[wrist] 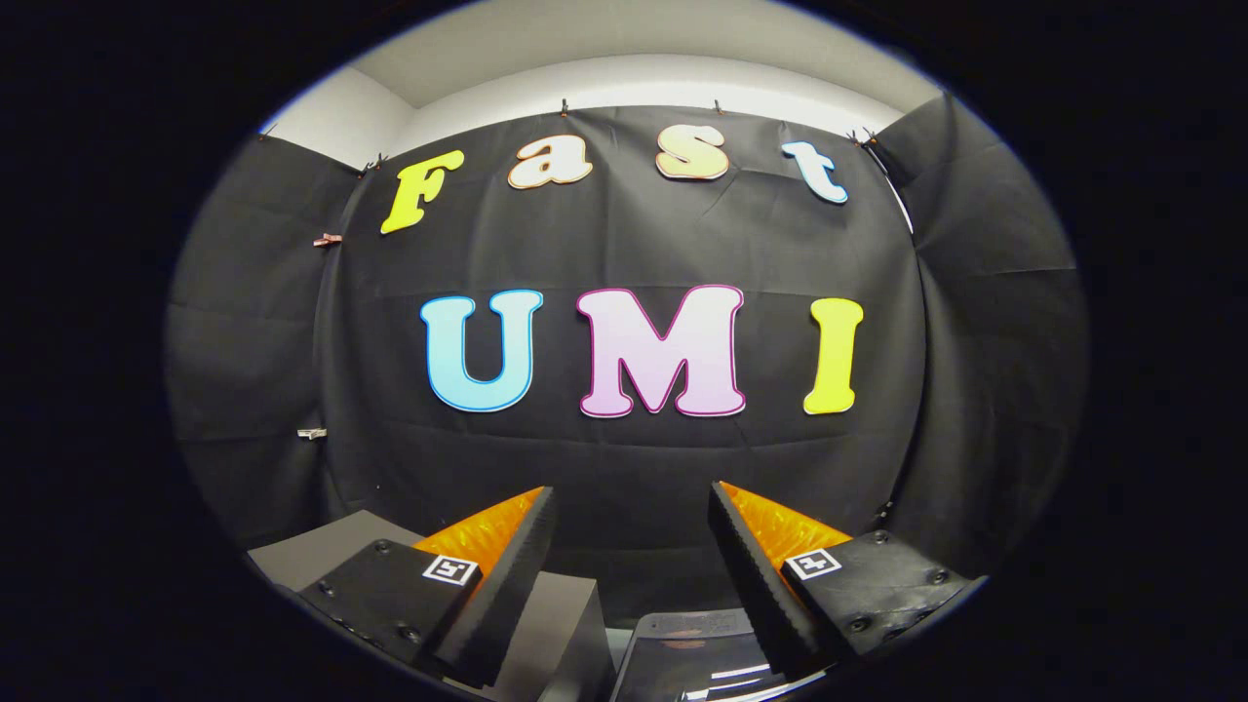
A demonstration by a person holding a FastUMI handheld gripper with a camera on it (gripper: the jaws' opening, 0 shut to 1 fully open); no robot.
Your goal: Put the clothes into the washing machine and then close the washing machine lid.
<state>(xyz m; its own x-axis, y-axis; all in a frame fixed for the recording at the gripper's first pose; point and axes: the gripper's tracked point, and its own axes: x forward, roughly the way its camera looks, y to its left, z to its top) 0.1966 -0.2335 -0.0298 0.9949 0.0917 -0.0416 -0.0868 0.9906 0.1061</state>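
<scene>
My gripper (632,499) is held up, facing the black cloth wall of the booth, its two fingers (517,561) spread wide apart with nothing between them. Below and between the fingers a dark glossy surface (682,648) peeks in, perhaps the top of the washing machine; too little of it shows to be sure. I see no clothes here.
A grey box-like block (551,624) sits under the left finger, with a flat grey top (312,551) reaching out to its left. The black cloth wall (624,458) stands close ahead and wraps round both sides.
</scene>
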